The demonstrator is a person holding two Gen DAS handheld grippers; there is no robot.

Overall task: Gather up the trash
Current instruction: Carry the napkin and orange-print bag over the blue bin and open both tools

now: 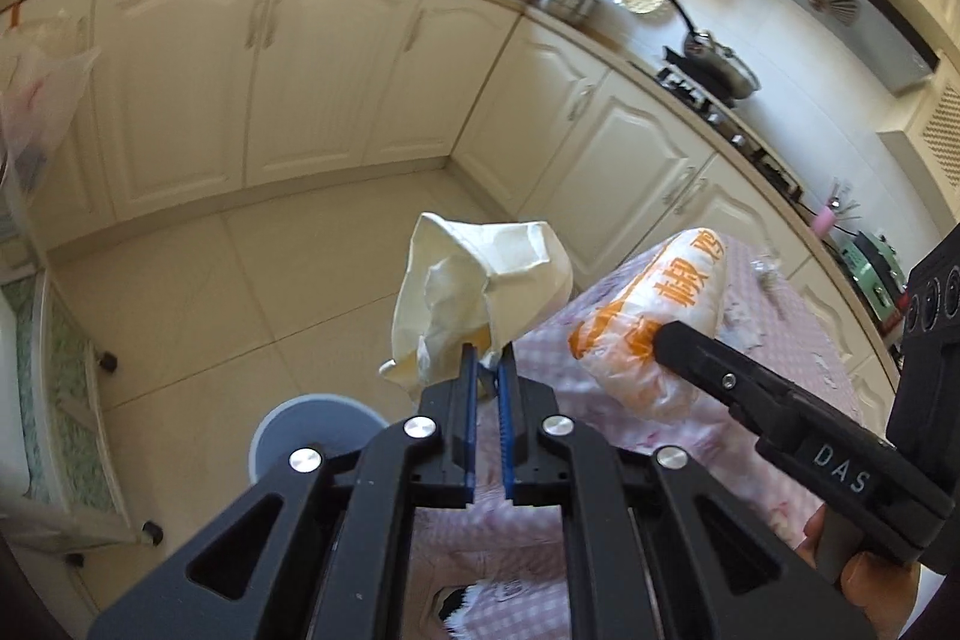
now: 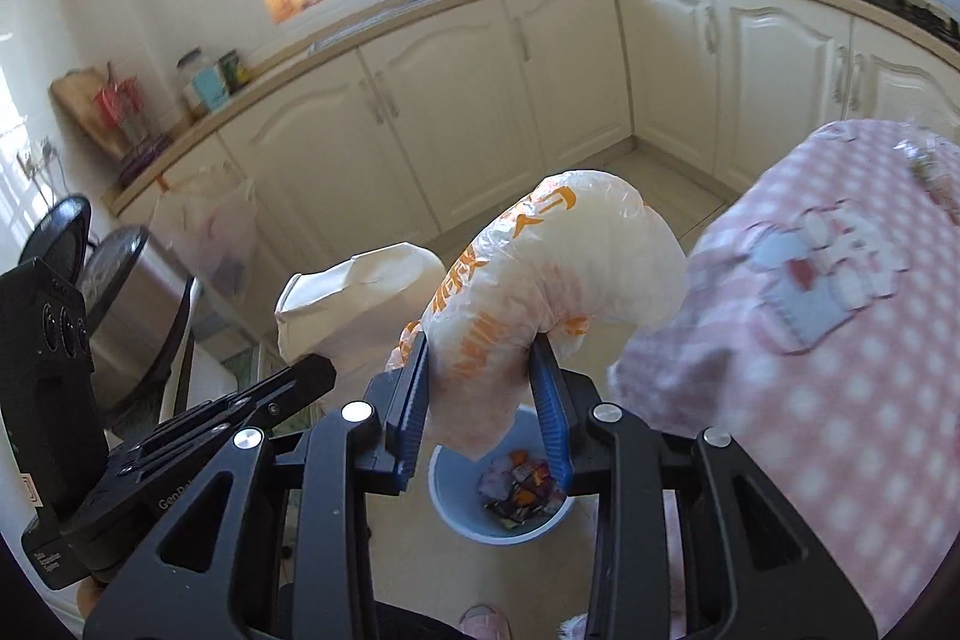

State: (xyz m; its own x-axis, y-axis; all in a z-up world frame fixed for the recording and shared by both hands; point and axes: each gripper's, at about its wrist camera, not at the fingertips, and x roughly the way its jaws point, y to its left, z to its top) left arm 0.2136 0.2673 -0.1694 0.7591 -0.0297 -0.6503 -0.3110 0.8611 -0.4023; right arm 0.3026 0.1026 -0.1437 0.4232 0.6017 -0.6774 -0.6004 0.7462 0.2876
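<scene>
My left gripper (image 1: 487, 355) is shut on a crumpled cream paper bag (image 1: 480, 292), which hangs in the air above the floor. In the right wrist view that paper bag (image 2: 354, 304) shows to the left, beside the left gripper's black finger. My right gripper (image 2: 480, 370) is shut on a puffy white plastic bag with orange print (image 2: 558, 268). The same plastic bag (image 1: 654, 316) appears at the right of the left wrist view, held by the right gripper's finger. A light blue bin (image 2: 498, 490) stands on the floor under the right gripper, with colourful wrappers inside. Its rim (image 1: 312, 430) shows below the left gripper.
A table with a pink checked cloth (image 2: 828, 328) stands at the right. Cream kitchen cabinets (image 1: 336, 70) run along the far walls, with a stove and pan (image 1: 714, 64) on the counter. A wheeled rack (image 1: 66, 400) sits at the left, and a clear bag (image 2: 210, 232) hangs near it.
</scene>
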